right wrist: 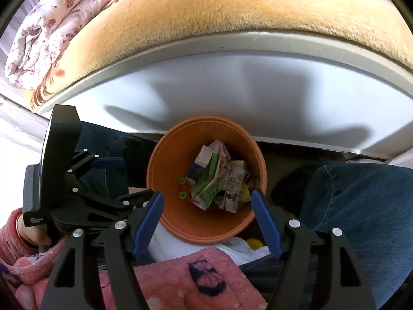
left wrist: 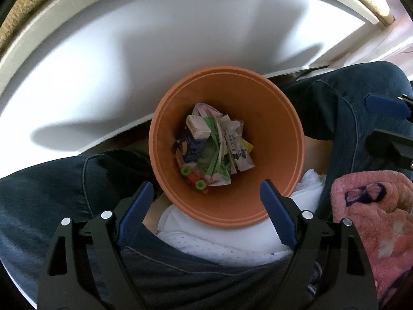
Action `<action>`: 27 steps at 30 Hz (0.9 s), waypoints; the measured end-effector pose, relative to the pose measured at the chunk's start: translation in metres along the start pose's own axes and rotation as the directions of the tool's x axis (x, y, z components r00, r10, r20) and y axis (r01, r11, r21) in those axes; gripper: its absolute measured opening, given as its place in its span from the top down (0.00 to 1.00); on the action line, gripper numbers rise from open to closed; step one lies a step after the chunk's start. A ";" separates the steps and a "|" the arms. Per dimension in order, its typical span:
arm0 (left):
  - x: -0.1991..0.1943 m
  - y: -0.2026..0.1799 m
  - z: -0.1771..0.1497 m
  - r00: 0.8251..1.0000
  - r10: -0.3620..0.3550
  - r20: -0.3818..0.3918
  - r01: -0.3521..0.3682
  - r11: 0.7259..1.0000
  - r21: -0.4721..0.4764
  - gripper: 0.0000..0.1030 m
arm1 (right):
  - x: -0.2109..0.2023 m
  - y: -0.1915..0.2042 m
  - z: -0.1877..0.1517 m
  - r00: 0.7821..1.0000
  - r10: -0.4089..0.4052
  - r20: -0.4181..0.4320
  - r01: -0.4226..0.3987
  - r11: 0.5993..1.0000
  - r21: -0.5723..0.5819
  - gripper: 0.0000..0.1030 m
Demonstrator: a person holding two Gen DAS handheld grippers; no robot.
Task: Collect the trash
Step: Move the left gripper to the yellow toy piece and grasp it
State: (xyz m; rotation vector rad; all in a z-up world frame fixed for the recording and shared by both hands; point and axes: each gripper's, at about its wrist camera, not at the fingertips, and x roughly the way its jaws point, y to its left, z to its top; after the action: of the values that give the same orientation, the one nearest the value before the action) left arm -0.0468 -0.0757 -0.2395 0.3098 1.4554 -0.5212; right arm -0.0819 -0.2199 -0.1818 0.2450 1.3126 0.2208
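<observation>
An orange plastic bin (left wrist: pixel 278 139) stands on the floor between the person's knees, also in the right wrist view (right wrist: pixel 170 165). Inside lies crumpled trash (left wrist: pixel 214 144): green-and-white wrappers, a small carton, a blue packet and two green caps (left wrist: pixel 192 178); the trash also shows in the right wrist view (right wrist: pixel 219 178). My left gripper (left wrist: pixel 207 196) is open and empty, just above the bin's near rim. My right gripper (right wrist: pixel 207 205) is open and empty above the bin's near side. The left gripper also shows at the left of the right wrist view (right wrist: pixel 111 164).
The white bed frame (right wrist: pixel 232 85) with a tan fleece blanket (right wrist: pixel 232 7) runs behind the bin. A folded floral quilt (right wrist: pixel 51 18) lies at the far left. Knees in blue jeans (left wrist: pixel 64 188) flank the bin. A pink fleece sleeve (left wrist: pixel 374 211) is at the right.
</observation>
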 end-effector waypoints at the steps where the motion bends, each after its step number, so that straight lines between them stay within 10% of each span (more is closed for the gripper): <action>1: -0.003 0.001 0.000 1.000 0.001 0.006 -0.001 1.000 0.002 0.20 | -0.001 0.000 0.000 1.000 -0.002 0.005 0.002 1.000 -0.003 0.33; 8: -0.066 0.011 0.010 0.987 -0.010 0.158 0.010 1.000 0.005 0.20 | -0.026 0.000 0.008 0.997 -0.003 0.082 0.003 1.000 -0.009 0.30; 16: -0.172 0.054 0.056 0.879 0.099 0.466 -0.077 0.995 -0.066 0.11 | -0.034 0.006 0.017 0.992 0.022 0.123 -0.019 0.999 -0.026 0.29; 23: -0.186 0.123 0.138 0.824 0.207 0.527 -0.136 0.976 -0.171 0.11 | -0.029 0.010 0.019 0.993 0.034 0.116 -0.031 0.999 -0.031 0.29; 27: -0.176 0.154 0.181 0.831 0.220 0.511 -0.124 0.969 -0.214 0.11 | -0.026 0.011 0.021 0.994 0.030 0.109 -0.027 0.999 -0.032 0.29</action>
State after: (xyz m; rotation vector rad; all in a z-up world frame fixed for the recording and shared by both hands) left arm 0.1821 -0.0097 -0.0638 0.1374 0.9079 -0.2949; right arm -0.0684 -0.2185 -0.1493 0.2467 1.1972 0.2478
